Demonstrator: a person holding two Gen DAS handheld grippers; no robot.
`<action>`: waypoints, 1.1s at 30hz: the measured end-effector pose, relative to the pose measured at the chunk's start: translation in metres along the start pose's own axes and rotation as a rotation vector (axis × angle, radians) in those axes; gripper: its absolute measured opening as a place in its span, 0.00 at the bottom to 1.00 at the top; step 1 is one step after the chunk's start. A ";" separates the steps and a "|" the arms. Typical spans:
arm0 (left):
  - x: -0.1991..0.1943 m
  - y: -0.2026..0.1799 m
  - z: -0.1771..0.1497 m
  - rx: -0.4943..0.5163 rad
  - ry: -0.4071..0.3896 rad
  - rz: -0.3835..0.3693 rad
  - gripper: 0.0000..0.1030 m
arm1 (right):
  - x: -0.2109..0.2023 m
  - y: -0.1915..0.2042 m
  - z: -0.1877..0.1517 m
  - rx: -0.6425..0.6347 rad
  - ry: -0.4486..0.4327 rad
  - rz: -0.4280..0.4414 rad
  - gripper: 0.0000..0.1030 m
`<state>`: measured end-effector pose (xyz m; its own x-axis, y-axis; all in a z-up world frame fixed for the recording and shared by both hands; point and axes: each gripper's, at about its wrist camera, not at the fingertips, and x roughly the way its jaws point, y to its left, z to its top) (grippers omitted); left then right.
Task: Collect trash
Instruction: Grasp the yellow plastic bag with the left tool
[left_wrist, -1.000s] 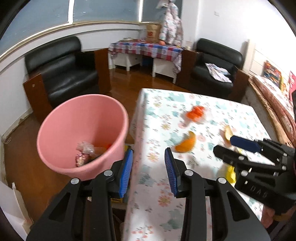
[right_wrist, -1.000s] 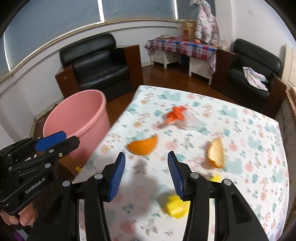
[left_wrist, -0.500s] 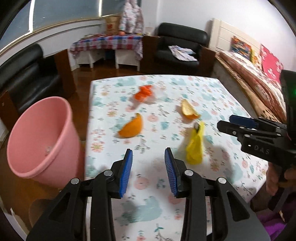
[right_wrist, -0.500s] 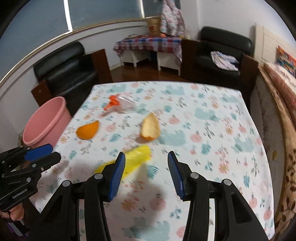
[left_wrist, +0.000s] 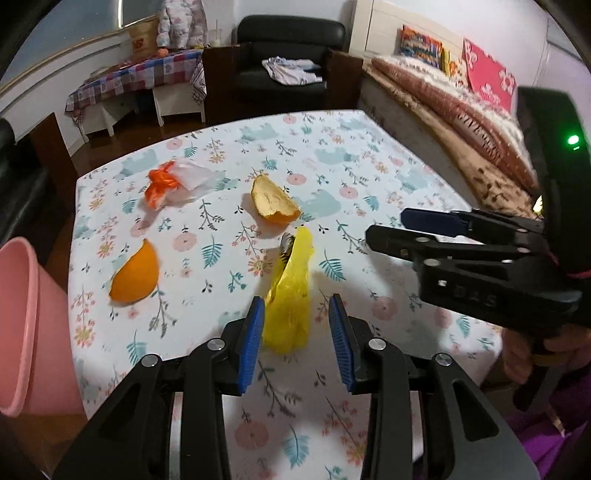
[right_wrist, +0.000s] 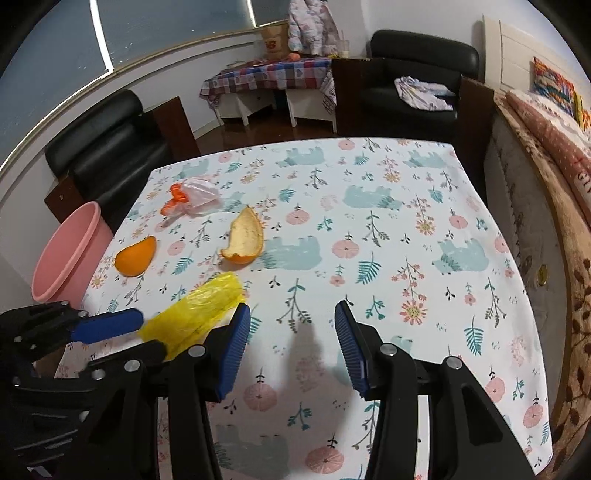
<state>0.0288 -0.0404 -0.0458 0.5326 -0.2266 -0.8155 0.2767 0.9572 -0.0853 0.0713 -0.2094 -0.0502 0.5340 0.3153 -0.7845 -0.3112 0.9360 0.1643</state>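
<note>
On the floral tablecloth (left_wrist: 369, 166) lie a yellow plastic wrapper (left_wrist: 291, 295), two orange peels (left_wrist: 135, 273) (left_wrist: 273, 203) and an orange-and-clear wrapper (left_wrist: 166, 182). My left gripper (left_wrist: 296, 314) is open and hovers just over the near end of the yellow wrapper, which shows between its blue pads without being pressed. My right gripper (right_wrist: 291, 314) is open over bare cloth, right of the yellow wrapper (right_wrist: 199, 310). In the right wrist view the left gripper (right_wrist: 147, 332) sits at the lower left. The right gripper (left_wrist: 388, 226) also reaches in from the right in the left wrist view.
A pink bin (right_wrist: 62, 258) stands on the floor off the table's left edge. Black armchairs (right_wrist: 417, 74) and a checked-cloth side table (right_wrist: 269, 74) lie beyond the table. A bed with a brown blanket (left_wrist: 461, 122) runs along the right side.
Both grippers have swung right, away from the pink bin and onto the table. The left one has come down over the yellow wrapper. Neither gripper's jaws have moved.
</note>
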 end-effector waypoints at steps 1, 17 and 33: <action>0.005 -0.001 0.002 0.003 0.010 0.008 0.35 | 0.002 -0.002 0.000 0.007 0.005 -0.001 0.46; 0.028 -0.005 0.001 0.006 0.033 0.033 0.35 | 0.014 -0.002 -0.002 0.002 0.035 -0.009 0.46; 0.013 0.001 -0.004 -0.027 -0.010 0.008 0.10 | 0.016 0.006 0.007 -0.017 0.018 0.013 0.46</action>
<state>0.0330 -0.0413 -0.0587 0.5425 -0.2202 -0.8107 0.2510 0.9634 -0.0938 0.0834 -0.1971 -0.0580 0.5153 0.3246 -0.7932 -0.3314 0.9290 0.1649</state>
